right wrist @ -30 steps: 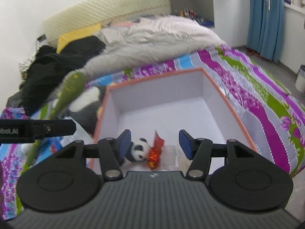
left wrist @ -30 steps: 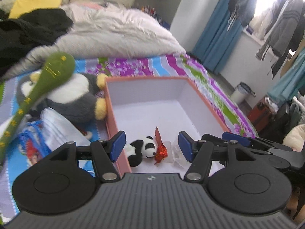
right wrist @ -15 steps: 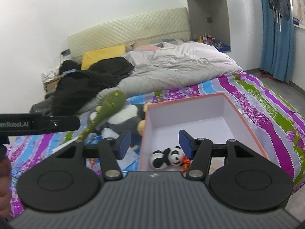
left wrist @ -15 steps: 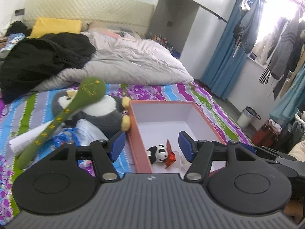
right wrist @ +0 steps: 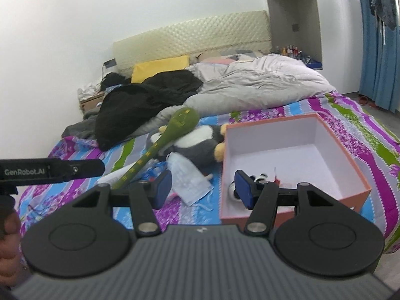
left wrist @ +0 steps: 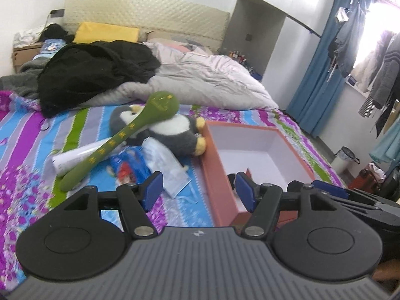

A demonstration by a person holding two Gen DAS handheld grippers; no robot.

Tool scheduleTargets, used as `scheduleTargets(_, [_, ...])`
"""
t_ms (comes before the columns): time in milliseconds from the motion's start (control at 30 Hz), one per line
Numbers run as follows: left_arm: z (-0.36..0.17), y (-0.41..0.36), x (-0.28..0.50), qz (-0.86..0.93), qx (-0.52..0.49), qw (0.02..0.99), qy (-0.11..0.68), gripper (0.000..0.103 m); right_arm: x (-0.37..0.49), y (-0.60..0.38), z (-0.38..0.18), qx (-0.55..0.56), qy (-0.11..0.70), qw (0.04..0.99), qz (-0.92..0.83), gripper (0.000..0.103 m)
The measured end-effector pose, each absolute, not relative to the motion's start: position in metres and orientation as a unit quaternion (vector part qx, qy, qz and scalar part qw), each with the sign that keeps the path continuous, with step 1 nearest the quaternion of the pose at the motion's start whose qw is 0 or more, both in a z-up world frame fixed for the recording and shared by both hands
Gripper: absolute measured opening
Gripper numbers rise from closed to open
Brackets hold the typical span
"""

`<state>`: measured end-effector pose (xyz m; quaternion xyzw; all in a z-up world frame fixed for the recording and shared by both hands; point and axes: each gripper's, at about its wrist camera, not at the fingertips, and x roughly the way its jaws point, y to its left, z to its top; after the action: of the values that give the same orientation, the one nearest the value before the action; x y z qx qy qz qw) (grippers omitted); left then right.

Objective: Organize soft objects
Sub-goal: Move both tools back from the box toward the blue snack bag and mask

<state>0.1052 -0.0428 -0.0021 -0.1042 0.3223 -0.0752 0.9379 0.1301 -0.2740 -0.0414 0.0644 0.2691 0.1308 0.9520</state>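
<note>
Reading "GenRobot.AI" on left gripper (right wrist: 52, 171); both grippers' fingers (left wrist: 155, 187) wide, empty, w/ box (right wrist: 360, 175) nearby.

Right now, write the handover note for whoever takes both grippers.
Left gripper: open, empty.
Right gripper: open, empty.
Box on the bed: holds the panda and a red wrapper.
Beside the box, on the bedspread: penguin, green plush stick lying across it, mask, blue packet, white roll.
Done: panda boxed.
Left: probably penguin and green stick next.
</note>
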Motion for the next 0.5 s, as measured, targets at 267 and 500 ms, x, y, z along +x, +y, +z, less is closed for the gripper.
scheduleTargets(267, [-0.022,-0.03,0.071,-0.043,-0.11,0.934,0.337,0.069,0.112,-0.252,-0.057,0.043,0.292,0.942,0.16,0.058])
scheduleTargets(500, [-0.046,-0.02,0.051,-0.024,-0.122,0.926,0.356,0.069,0.097,-0.239,-0.076,0.034,0.316,0.932,0.173,0.058])
